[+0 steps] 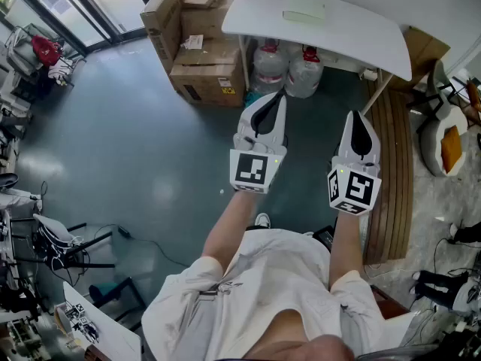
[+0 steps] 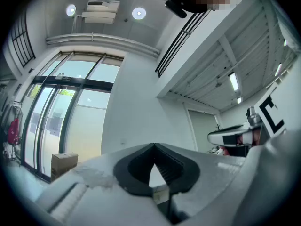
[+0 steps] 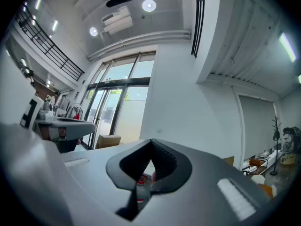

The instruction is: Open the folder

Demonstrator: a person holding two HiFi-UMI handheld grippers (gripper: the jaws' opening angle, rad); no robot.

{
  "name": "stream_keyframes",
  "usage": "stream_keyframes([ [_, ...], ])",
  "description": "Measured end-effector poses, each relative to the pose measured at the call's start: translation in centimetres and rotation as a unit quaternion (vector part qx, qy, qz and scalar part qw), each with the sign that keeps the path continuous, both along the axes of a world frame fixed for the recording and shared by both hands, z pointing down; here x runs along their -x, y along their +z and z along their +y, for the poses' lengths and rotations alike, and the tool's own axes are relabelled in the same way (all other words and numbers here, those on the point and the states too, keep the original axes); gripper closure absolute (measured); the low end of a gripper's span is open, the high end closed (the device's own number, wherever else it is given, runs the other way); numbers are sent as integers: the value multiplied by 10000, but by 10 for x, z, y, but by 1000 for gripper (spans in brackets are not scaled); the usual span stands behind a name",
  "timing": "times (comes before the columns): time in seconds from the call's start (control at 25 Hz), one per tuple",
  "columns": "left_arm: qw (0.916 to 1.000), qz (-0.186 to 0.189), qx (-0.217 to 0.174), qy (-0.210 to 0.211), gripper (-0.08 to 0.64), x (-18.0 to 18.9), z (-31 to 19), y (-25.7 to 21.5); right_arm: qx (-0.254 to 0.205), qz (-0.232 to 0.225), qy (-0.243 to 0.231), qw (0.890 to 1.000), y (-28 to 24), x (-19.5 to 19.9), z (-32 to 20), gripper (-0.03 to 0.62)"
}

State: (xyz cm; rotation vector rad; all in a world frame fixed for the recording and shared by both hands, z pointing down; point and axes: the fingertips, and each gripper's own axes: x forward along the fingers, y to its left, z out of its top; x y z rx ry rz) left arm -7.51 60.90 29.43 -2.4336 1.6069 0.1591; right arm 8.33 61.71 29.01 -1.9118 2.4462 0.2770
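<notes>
**Folder on the far surface, both grippers shut and held in the air**

Only the head view shows the folder (image 1: 304, 7). It is a pale green, flat shape lying closed on the white surface (image 1: 361, 32) at the upper middle of the frame. Water bottles (image 1: 285, 70) stand under that surface, and stacked cardboard boxes (image 1: 203, 59) sit to their left. The same view shows the person's arms stretched forward over the grey-green floor (image 1: 135, 149). The left gripper (image 1: 274, 100) is at the centre of the frame and the right gripper (image 1: 359, 117) is just to its right. The two are side by side but not touching.

Neither gripper view shows the folder or the surface top. Both look up and outward at white walls, ceiling lights and tall glass doors (image 2: 61, 112).

In the left gripper view the black fingers (image 2: 129, 171) meet at their tips with nothing between them. The other gripper's marker cube shows at the right edge.

In the right gripper view the fingers (image 3: 124, 166) are likewise together and hold nothing. A red-capped bottle shows through the gap below the tips, and the left gripper shows at the left edge.

In the head view the folder lies above both sets of fingers and well apart from them. It sits roughly between the two grippers' lines, and the bottles lie between it and the fingertips.
</notes>
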Motion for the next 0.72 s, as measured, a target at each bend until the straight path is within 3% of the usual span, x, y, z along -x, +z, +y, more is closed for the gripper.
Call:
stream_keyframes([
  [0.36,10000,64,-16,-63,560,32,-8,3,53,-35,-30,10000,6,29,-14,592],
  [0.72,9998,206,33,-32,560,55,-8,3,39,-389,71,9992,6,44,-14,592],
])
